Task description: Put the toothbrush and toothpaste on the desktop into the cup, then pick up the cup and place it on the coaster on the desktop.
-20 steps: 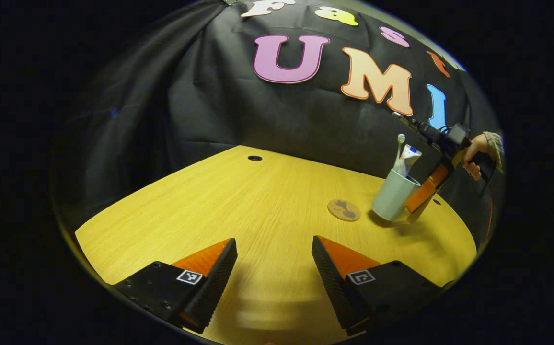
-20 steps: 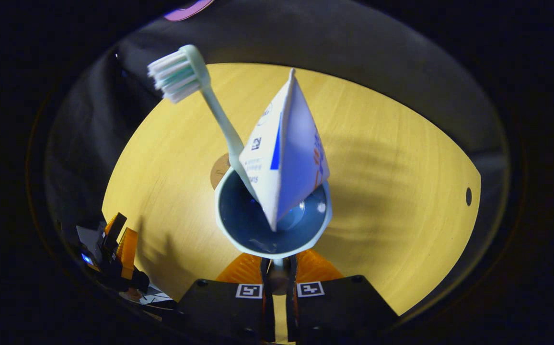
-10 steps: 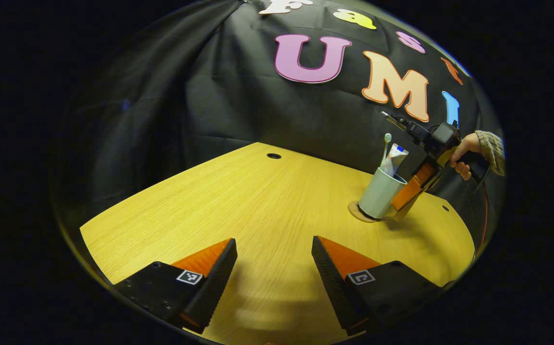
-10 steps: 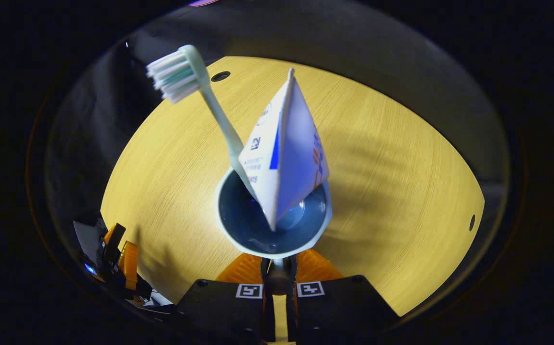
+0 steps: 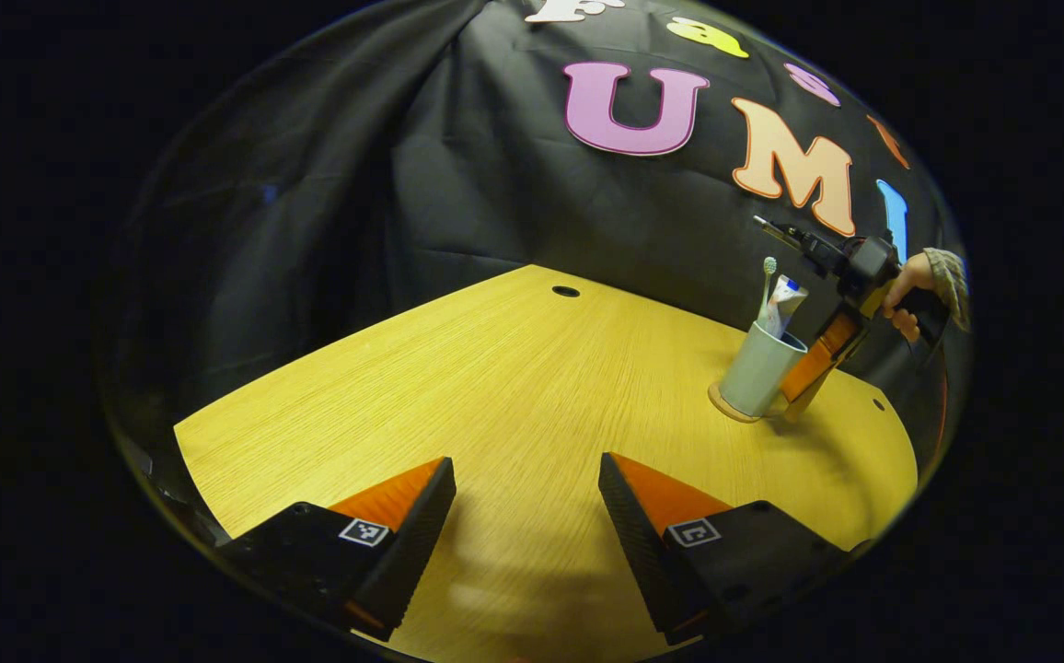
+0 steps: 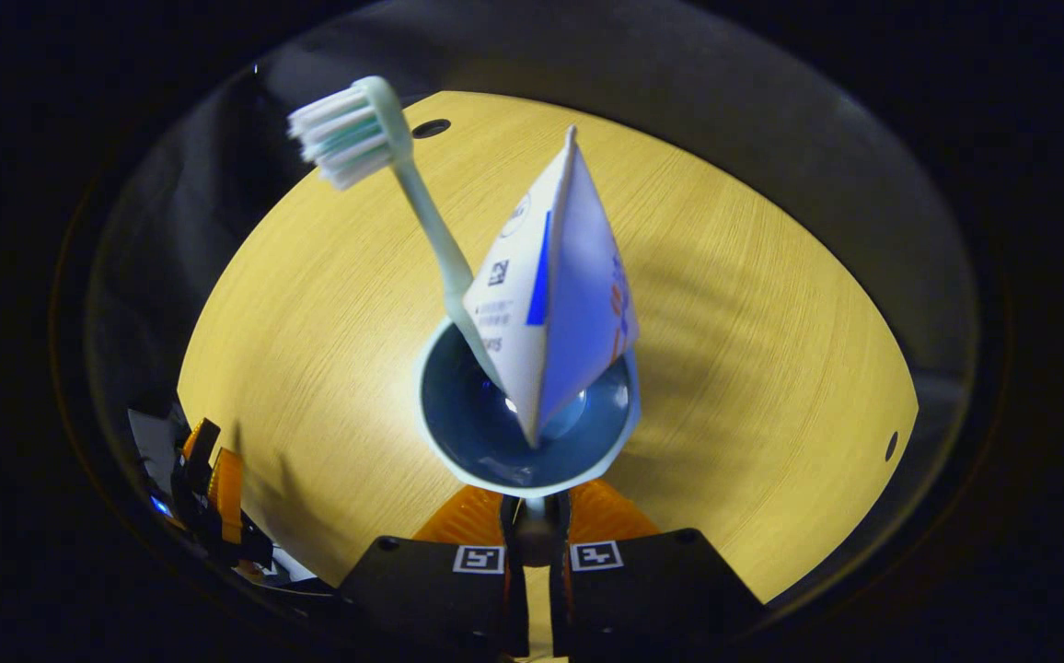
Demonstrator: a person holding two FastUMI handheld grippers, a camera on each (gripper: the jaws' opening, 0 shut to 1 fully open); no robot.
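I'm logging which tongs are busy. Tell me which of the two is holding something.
The right tongs: pinched on the cup's rim, with toothbrush and toothpaste inside. The left tongs hang open over the desktop.

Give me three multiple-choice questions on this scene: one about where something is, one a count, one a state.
1. Where is the cup?
A. on the coaster
B. at the table's middle
C. lying on its side

2. How many items stand in the cup?
A. one
B. two
C. three

3. How is the left tool?
A. shut on the cup
B. holding the toothbrush
C. open

Key: 1 A, the coaster's edge peeks from under its base. 2 B, toothbrush and toothpaste. 3 C, its fingers stand wide apart over bare table.
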